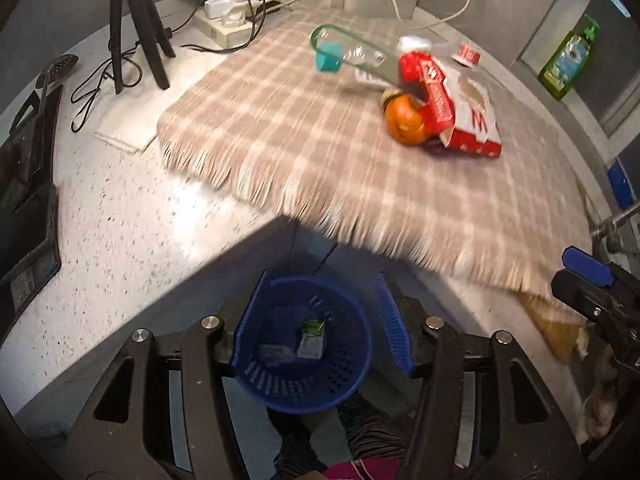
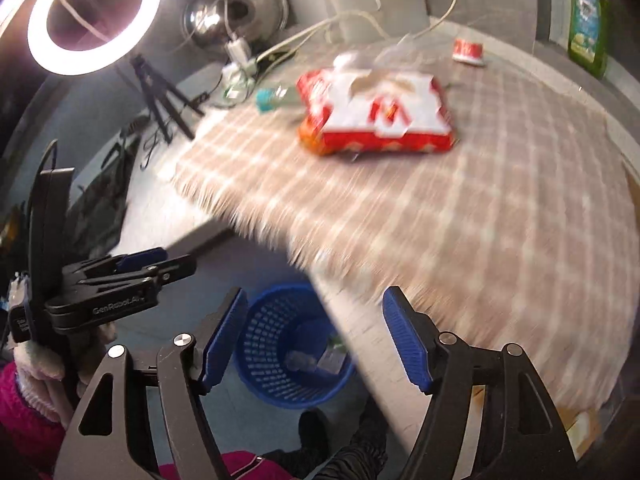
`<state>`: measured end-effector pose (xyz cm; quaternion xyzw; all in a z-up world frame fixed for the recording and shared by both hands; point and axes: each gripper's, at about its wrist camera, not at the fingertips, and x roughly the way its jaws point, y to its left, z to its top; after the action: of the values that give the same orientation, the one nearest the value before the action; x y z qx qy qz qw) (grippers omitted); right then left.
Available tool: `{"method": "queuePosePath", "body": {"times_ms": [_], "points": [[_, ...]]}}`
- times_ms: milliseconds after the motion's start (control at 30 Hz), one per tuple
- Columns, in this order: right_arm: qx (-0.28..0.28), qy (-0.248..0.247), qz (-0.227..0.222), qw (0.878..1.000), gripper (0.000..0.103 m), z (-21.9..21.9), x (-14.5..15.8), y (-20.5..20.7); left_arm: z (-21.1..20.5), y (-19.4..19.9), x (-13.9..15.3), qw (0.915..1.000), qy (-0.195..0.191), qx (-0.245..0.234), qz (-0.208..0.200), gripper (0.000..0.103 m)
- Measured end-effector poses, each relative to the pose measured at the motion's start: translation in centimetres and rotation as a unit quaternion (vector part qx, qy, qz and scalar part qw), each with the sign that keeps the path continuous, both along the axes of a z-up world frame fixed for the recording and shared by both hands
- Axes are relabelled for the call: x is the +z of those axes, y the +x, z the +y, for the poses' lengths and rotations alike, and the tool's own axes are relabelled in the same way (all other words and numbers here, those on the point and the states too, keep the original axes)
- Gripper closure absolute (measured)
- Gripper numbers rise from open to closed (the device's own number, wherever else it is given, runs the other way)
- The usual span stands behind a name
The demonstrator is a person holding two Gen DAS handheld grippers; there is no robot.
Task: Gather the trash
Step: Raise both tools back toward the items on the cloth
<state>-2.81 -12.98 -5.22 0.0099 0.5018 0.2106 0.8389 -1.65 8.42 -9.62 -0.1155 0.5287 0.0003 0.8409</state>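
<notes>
A blue mesh trash basket (image 1: 304, 344) stands on the floor below the counter edge, with a few scraps inside; it also shows in the right wrist view (image 2: 288, 344). On the checked cloth lie a red and white carton (image 1: 452, 108), an orange peel (image 1: 404, 120), a clear plastic bottle with a teal cap (image 1: 352, 54) and a small red and white cup (image 1: 466, 54). The carton (image 2: 380, 112) and cup (image 2: 468, 50) also show in the right wrist view. My left gripper (image 1: 320, 320) is open and empty above the basket. My right gripper (image 2: 316, 336) is open and empty over the counter edge.
A checked fringed cloth (image 1: 320, 152) covers the speckled counter (image 1: 120, 220). A black tripod (image 1: 136, 28), power strip (image 1: 228, 16) and cables stand at the back left. A ring light (image 2: 92, 16) and metal bowl (image 2: 240, 8) are behind. A green soap bottle (image 1: 568, 60) stands far right.
</notes>
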Motion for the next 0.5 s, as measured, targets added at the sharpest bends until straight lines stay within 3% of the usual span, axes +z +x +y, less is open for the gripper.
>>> {"method": "queuePosePath", "body": {"times_ms": [100,200,300,500], "points": [[-0.01,-0.004,-0.02,1.0,0.033,-2.2,1.3,3.0,-1.4,2.4,1.7,0.9998,-0.016,0.006,-0.013,0.038],[-0.025,0.004,-0.035,0.999,0.031,-4.6,2.4,6.7,-3.2,5.0,2.4,0.9996,-0.017,0.006,-0.023,0.037],[-0.039,0.005,-0.048,0.998,0.025,-6.4,3.3,9.9,-4.8,6.8,3.6,0.9995,-0.02,0.005,-0.024,0.028],[-0.052,0.003,-0.054,0.997,0.025,-9.1,3.6,16.0,-7.2,10.7,3.2,0.9996,-0.021,0.016,-0.009,0.027]]}}
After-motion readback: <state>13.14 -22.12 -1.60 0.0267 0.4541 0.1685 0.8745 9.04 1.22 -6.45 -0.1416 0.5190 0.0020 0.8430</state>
